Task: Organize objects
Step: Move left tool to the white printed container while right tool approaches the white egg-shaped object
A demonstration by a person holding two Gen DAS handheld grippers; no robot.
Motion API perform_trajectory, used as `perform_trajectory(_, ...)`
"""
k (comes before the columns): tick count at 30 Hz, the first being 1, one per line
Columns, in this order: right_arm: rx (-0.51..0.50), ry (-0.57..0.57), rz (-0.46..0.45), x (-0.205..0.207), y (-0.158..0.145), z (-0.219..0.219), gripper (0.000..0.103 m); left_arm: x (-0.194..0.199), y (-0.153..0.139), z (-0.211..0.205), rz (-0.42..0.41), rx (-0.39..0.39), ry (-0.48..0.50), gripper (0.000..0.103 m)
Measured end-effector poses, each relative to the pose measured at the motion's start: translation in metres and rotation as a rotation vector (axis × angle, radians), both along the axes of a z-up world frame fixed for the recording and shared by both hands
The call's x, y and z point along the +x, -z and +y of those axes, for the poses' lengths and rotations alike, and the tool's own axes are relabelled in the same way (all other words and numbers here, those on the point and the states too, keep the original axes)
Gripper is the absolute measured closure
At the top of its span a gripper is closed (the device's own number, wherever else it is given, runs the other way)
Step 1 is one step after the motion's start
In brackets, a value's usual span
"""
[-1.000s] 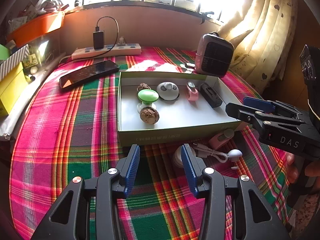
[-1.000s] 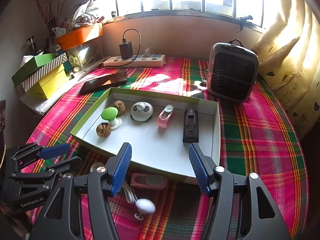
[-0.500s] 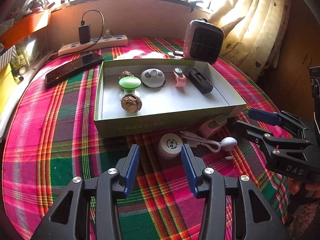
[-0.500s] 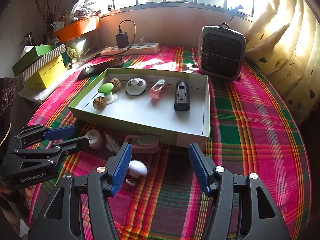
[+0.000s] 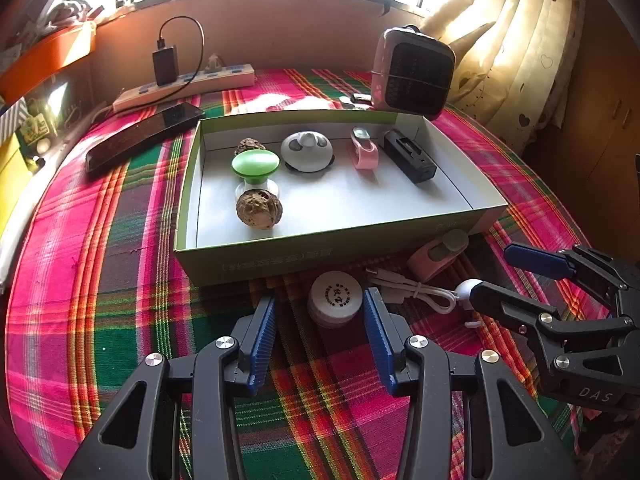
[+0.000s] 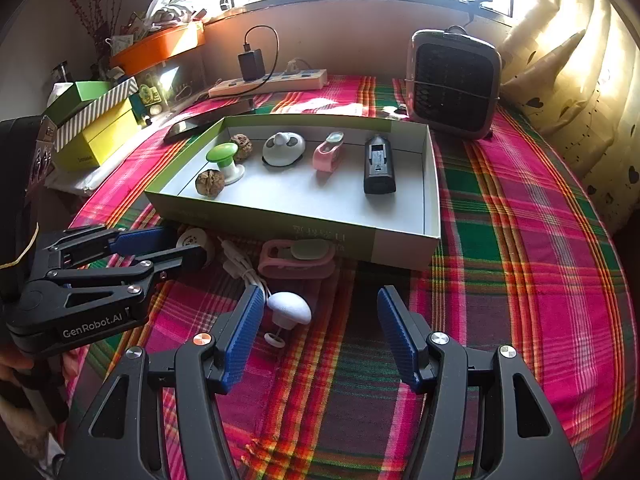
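Currently the left hand-held gripper (image 5: 320, 320) sits low over the plaid cloth (image 5: 100, 280) on the desk, jaws spread wide around a round white container (image 5: 335, 299); its right pad looks to be at the container's side, the left pad stands clear. Nothing is clamped.

Right hand-held gripper (image 6: 320, 332): jaws also wide apart, empty. A white mushroom-shaped piece (image 6: 289, 308) lies just beside its left finger (image 6: 240, 336), joined to a bundled white cable (image 6: 240, 264).

Shallow green-rimmed box (image 5: 280, 256) lies beyond both grippers. Inside it: two walnuts (image 5: 259, 214), a green-capped mushroom item (image 5: 255, 166), a grey-white domed gadget (image 5: 307, 151), a pink clip-like item (image 5: 364, 152), a black rectangular device (image 5: 409, 156).

Outside, against the box's near wall: a pink device with a grey button (image 6: 298, 258), near the cable.

Behind the box: a phone (image 5: 144, 136), a power strip (image 5: 184, 86) with a charger plugged in, a small heater (image 5: 412, 72).
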State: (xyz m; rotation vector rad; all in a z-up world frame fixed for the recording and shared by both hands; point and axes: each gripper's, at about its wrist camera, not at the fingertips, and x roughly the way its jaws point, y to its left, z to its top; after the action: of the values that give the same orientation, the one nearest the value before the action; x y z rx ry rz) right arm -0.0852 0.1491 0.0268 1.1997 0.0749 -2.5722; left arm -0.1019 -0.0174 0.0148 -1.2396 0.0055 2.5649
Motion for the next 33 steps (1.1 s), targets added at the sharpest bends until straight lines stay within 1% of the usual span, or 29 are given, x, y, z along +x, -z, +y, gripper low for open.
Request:
perform_trajectory(5,0.006,-0.001,-0.015,-0.001,0.005,-0.002,0.043,-0.003,0.002,-0.003,-0.006,0.002,-0.018,0.061)
perform_trajectory(8,0.036,-0.002,-0.015,-0.001,0.008,-0.006,0.043,-0.005,0.003,-0.006,-0.005,-0.002,-0.027,0.061)
perform_trajectory(10,0.033,-0.001,-0.019,-0.001,0.009,-0.005,0.043,-0.005,0.003,-0.007,-0.007,-0.002,-0.029,0.061)
perform_trajectory(17,0.069,0.03,-0.009,0.0,0.009,0.001,0.043,-0.007,0.004,-0.008,-0.007,-0.001,-0.036,0.061)
perform_trajectory(33,0.039,0.037,-0.014,0.013,0.013,0.008,0.044,-0.009,0.004,-0.01,-0.011,0.016,-0.045,0.061)
